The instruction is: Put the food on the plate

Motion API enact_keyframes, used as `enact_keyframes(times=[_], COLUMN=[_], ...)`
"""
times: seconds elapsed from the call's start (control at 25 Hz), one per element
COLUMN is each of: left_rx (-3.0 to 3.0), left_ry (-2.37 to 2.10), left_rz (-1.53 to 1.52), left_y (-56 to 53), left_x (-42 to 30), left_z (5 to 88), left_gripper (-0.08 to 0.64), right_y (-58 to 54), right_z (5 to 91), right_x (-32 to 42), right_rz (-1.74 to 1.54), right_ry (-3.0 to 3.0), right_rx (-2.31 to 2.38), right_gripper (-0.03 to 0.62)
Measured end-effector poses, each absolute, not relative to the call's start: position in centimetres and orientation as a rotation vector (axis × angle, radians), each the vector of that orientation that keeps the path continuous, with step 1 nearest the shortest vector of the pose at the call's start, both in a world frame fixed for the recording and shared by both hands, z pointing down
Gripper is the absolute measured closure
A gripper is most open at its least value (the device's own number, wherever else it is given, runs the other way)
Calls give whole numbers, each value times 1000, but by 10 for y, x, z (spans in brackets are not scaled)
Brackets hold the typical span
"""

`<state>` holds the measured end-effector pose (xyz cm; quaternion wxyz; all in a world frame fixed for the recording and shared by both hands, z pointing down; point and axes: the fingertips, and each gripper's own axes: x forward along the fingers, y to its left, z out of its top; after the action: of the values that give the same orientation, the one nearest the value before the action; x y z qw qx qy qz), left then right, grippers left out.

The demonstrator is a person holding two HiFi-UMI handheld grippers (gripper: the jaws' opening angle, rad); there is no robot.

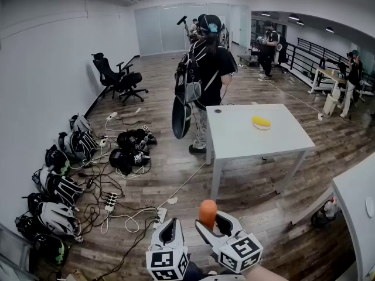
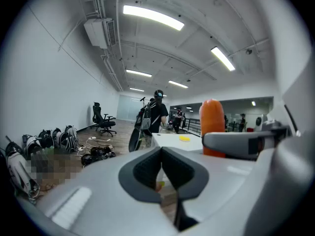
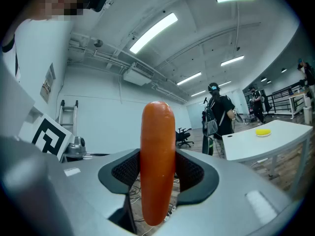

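An orange sausage-shaped food stands upright between the pads of my right gripper, which is shut on it low in the head view. In the right gripper view the food fills the middle of that gripper. My left gripper hangs just to its left with the jaws together and nothing in them. A yellow plate lies on a white table some way ahead across the floor. The plate is small and far in the right gripper view.
A person carrying a dark bag stands at the table's far left corner. Bags and tangled cables line the floor along the left wall, with an office chair behind. Another white table is at the right.
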<state>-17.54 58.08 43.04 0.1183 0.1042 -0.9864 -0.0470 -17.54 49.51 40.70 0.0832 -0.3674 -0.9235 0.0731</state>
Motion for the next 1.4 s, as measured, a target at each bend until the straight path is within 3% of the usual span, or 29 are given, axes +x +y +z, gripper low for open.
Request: enact_keyframes(times=[0.64, 1.4], left_rx=[1003, 1880], left_ry=[-2726, -2217], left_rz=[-70, 27], left_y=[333, -113], left_x=[-187, -125], left_z=[450, 450], left_gripper=[552, 552], right_y=[258, -134], right_z=[435, 447], right_x=[-144, -46], right_rz=[268, 300], right_ry=[-2974, -2959], right_rx=[-392, 677], right_gripper=[382, 382])
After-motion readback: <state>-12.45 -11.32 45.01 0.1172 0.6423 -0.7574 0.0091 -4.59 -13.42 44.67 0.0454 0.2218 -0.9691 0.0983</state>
